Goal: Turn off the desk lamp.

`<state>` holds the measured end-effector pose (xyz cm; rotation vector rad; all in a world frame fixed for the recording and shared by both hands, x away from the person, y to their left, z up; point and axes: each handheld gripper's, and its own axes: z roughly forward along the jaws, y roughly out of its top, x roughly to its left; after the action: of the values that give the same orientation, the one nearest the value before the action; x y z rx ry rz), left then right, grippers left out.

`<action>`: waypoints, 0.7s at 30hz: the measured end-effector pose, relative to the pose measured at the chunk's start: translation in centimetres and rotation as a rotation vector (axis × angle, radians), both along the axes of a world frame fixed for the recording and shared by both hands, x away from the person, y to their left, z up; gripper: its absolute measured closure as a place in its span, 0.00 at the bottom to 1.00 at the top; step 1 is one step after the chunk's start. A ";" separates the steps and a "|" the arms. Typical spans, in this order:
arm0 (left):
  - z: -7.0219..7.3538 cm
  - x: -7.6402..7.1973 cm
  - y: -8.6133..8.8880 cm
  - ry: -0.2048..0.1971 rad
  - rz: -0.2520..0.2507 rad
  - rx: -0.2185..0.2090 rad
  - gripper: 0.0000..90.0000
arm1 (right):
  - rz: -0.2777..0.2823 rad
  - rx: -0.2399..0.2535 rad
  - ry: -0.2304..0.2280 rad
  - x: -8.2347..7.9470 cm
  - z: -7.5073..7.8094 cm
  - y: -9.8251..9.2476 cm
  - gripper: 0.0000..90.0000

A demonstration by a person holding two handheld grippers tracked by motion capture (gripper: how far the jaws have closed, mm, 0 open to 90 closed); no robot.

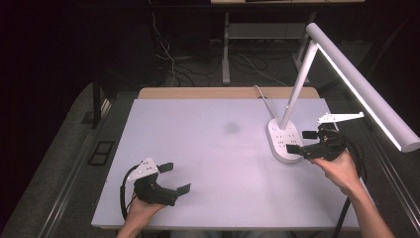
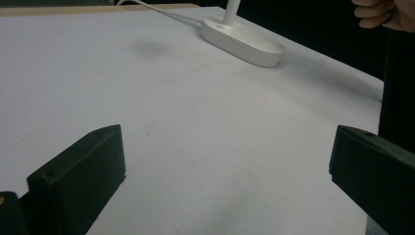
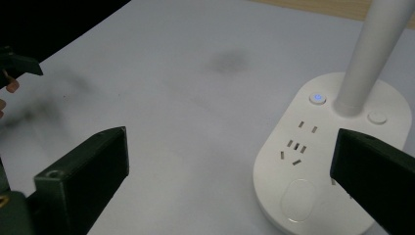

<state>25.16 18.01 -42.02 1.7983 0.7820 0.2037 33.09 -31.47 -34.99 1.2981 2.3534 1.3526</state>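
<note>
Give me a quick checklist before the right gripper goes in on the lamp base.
1. Right gripper open: ok, its fingers stand wide apart and hold nothing.
2. Lined up with the lamp base: ok, base sits between and beyond the fingers.
3. Lamp on: ok, the lamp head glows and the round button shows a blue light.
4. Path clear of the lamp stem: cannot tell, it rises close to the far finger.
5. Left gripper out of the way: ok, open over the table, far from the base.
</note>
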 end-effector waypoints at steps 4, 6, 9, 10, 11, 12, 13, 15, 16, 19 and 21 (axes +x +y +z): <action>0.0 0.0 -0.1 0.001 -0.001 0.000 0.00 | -0.008 -0.003 0.003 0.9 0.1 -0.4 0.01; 0.0 0.0 -0.1 0.001 -0.002 0.000 0.00 | -0.010 -0.004 0.007 1.1 0.1 -0.5 0.01; 0.0 0.0 0.0 0.001 -0.001 0.000 0.00 | -0.009 -0.010 0.011 1.6 0.1 -0.7 0.01; 0.0 0.0 0.0 -0.001 0.000 0.001 0.00 | -0.010 -0.012 0.011 1.9 0.1 -0.7 0.01; 0.0 0.0 0.0 -0.001 0.000 0.001 0.00 | -0.016 -0.010 0.017 2.3 0.1 -0.9 0.01; 0.0 0.0 0.0 0.000 0.000 0.002 0.00 | -0.018 -0.008 0.021 2.5 0.0 -1.0 0.01; 0.0 0.0 0.0 -0.001 0.000 0.001 0.00 | -0.019 -0.011 0.017 2.7 -0.1 -1.0 0.01; 0.0 0.0 0.0 -0.001 0.000 0.003 0.00 | -0.022 -0.011 0.019 2.9 -0.1 -1.1 0.01; 0.0 0.0 0.0 -0.001 0.000 0.002 0.00 | -0.023 -0.014 0.021 3.3 -0.2 -1.2 0.01; 0.0 0.1 0.0 -0.001 0.000 0.002 0.00 | -0.032 -0.015 0.027 3.9 -0.4 -1.4 0.01; 0.0 0.1 0.1 -0.001 0.000 0.002 0.00 | -0.035 -0.017 0.028 4.0 -0.4 -1.5 0.01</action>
<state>25.22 18.06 -42.02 1.8001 0.7815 0.2051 37.13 -32.99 -35.39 1.3553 2.3433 1.3104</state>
